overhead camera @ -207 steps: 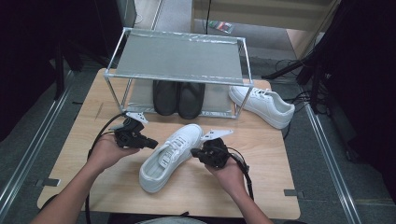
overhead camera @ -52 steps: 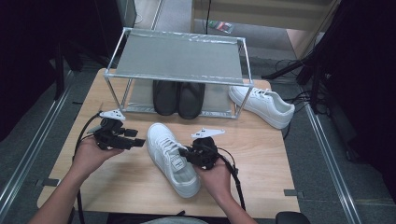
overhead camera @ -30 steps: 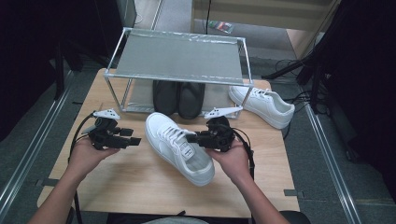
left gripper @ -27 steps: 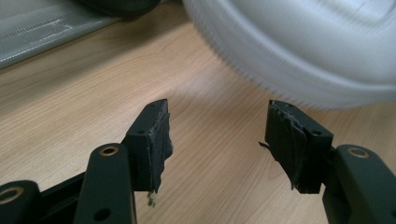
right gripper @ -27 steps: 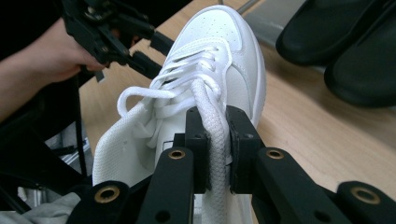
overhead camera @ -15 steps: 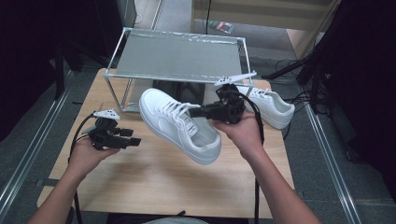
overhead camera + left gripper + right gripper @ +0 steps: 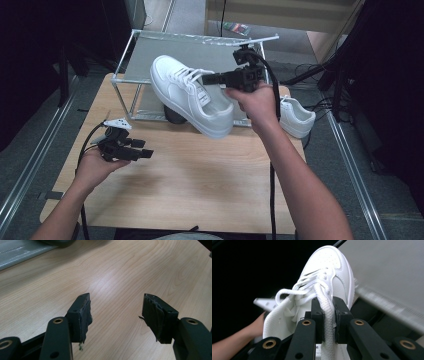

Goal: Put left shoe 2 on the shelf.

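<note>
A wire-framed rack [image 7: 131,75] with a grey top shelf is seen at the far side of the wooden table [image 7: 200,190], and dark shoes [image 7: 172,114] are stored under that shelf, largely hidden behind the lifted sneaker. A second white shoe [image 7: 296,116] lies on the table to the right of the rack, partly covered by the right hand [image 7: 254,102]. The white sneaker [image 7: 192,95] is held in the air in front of the rack, just above shelf height, so the front edge of the rack is blocked by it. Its long axis runs diagonally in the high view, with the toe directed to the far left and raised, and the heel lowered toward the near right. The right gripper [image 7: 327,315] is clamped on the sneaker's tongue, with both pads pressed against it; the forearm is stretched forward and upward across the table. The left gripper [image 7: 116,315] is held low over the bare table at the near left, its jaws spread apart with nothing between them.
</note>
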The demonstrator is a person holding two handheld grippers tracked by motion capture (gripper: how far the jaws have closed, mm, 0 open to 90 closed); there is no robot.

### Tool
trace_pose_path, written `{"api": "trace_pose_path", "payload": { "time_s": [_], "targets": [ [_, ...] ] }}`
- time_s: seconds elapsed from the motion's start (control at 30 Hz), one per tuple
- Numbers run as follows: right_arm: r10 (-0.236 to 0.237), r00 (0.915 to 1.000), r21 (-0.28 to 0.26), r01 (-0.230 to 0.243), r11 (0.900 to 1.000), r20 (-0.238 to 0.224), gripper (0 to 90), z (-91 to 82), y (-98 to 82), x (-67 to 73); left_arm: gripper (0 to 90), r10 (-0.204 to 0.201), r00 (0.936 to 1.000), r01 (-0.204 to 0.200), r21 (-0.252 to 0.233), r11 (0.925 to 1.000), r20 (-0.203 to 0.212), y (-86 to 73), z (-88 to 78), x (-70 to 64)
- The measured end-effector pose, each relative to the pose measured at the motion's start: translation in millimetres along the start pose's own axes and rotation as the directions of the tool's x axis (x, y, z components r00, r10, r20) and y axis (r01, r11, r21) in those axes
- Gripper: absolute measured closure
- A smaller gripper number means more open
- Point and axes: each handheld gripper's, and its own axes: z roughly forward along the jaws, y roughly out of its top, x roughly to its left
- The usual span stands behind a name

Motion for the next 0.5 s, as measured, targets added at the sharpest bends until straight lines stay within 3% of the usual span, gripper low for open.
{"api": "trace_pose_path", "payload": {
  "time_s": [0.17,0.3,0.4,0.5],
  "targets": [
    [0.019,0.9961,-0.054,-0.014,0.998,0.086,82.6,12.4,22.0,-9.8,40.7,0.015,0.9999,-0.015,0.018,0.9997,0.0,0.6,2.6,-2.8],
    [0.063,0.9881,-0.096,-0.05,0.994,0.14,82.7,25.7,37.3,-20.5,40.6,0.033,0.9994,-0.034,0.03,0.999,0.009,2.2,6.5,-6.8],
    [0.115,0.9759,-0.13,-0.092,0.987,0.186,82.6,37.6,46.9,-28.4,40.5,0.045,0.9988,-0.046,0.037,0.9983,0.021,3.2,8.8,-9.3],
    [0.157,0.9577,-0.168,-0.118,0.979,0.241,82.5,51.2,56.4,-38.1,40.5,0.059,0.9975,-0.06,0.04,0.9974,0.04,3.6,10.0,-12.0]
  ]
}}
